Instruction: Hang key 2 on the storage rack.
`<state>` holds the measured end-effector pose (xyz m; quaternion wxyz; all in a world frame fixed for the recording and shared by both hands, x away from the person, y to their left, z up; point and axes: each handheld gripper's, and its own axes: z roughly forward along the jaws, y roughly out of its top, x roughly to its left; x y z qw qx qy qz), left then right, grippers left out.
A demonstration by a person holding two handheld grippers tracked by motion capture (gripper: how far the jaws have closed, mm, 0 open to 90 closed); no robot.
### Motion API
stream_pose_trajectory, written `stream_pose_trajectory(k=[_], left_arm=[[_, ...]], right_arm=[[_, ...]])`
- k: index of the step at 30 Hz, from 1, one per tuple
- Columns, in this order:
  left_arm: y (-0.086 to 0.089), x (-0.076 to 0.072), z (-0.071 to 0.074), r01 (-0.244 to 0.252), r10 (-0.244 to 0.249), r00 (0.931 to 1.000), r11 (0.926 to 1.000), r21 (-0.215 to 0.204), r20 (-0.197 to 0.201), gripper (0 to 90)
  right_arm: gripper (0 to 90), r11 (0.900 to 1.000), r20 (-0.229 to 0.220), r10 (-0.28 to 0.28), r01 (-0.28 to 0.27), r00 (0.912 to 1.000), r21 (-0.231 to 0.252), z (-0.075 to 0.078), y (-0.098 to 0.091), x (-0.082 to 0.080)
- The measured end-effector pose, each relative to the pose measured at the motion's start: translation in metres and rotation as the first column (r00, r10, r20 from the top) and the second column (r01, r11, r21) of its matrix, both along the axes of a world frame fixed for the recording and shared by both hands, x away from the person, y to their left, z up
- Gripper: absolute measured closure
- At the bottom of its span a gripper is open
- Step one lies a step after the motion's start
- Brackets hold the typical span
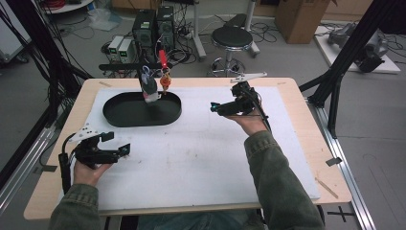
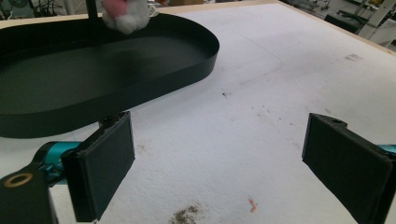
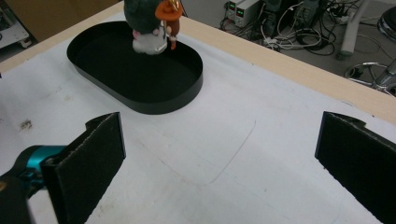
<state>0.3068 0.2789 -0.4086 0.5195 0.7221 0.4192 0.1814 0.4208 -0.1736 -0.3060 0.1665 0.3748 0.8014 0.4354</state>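
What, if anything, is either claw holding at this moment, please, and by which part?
Nothing is held. The left claw and the right claw are both open over the white mat.

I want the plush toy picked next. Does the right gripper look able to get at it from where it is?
Probably yes: the right gripper is open, and bare white mat lies between it and the plush toy over the black tray.

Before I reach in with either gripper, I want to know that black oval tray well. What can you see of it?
The black oval tray is a shallow, matte, flat-bottomed dish with a low upright wall, perhaps thin metal or plastic. It lies flat on the white sheet at the table's far left. A grey-and-white plush toy and a small orange trinket hang over its far edge; contact cannot be judged. Both grippers are apart from it.
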Motion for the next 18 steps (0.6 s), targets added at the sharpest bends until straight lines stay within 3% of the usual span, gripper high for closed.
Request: stream_pose_trajectory(k=[13,18], left_arm=[[-0.001,0.0,-0.001,0.0,0.0,1.0,1.0,0.007,-0.004,9.5],[0.0,0.0,0.0,0.0,0.0,1.0,0.9999,0.013,-0.007,9.5]], right_arm=[[0.9,0.9994,-0.01,-0.034,0.034,0.9994,0.007,-0.024,-0.027,-0.013],[0.9,0.9991,0.01,-0.035,0.035,0.9993,0.023,-0.032,-0.037,-0.019]])
